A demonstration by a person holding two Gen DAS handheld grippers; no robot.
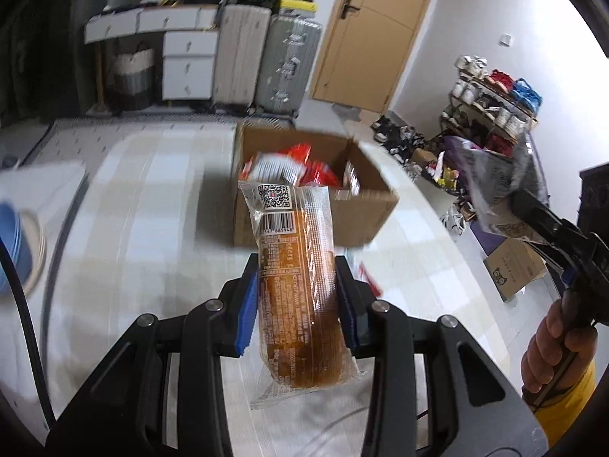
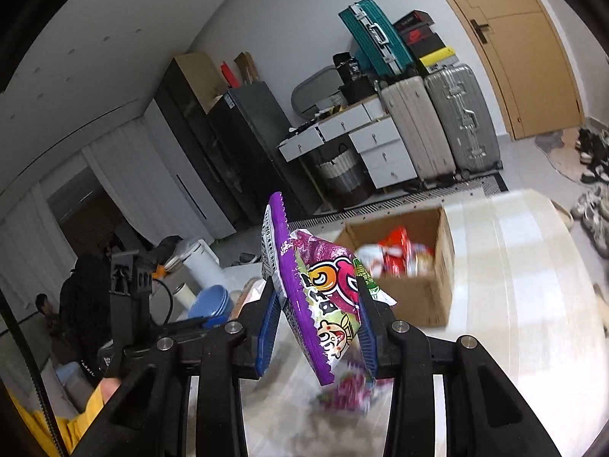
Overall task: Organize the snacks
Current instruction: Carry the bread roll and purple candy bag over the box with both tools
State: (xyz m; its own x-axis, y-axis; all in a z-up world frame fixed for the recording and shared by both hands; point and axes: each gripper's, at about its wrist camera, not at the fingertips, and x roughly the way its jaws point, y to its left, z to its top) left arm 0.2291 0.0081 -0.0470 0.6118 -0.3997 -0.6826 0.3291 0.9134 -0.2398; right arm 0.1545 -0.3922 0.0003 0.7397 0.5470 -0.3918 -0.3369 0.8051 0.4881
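Note:
My left gripper is shut on a long brown bread snack in a clear wrapper, held above the white table. Beyond it stands an open cardboard box holding red and white snack packs. At the right edge of the left wrist view, my right gripper carries a grey-backed packet. In the right wrist view, my right gripper is shut on a purple cartoon snack packet, raised over the table. The box sits ahead and to the right. Another purple packet lies blurred on the table below.
A blue bowl sits at the table's left edge. Suitcases, white drawers and a wooden door line the far wall. Shoes and a rack crowd the floor at right. A hand in a yellow sleeve grips the right tool.

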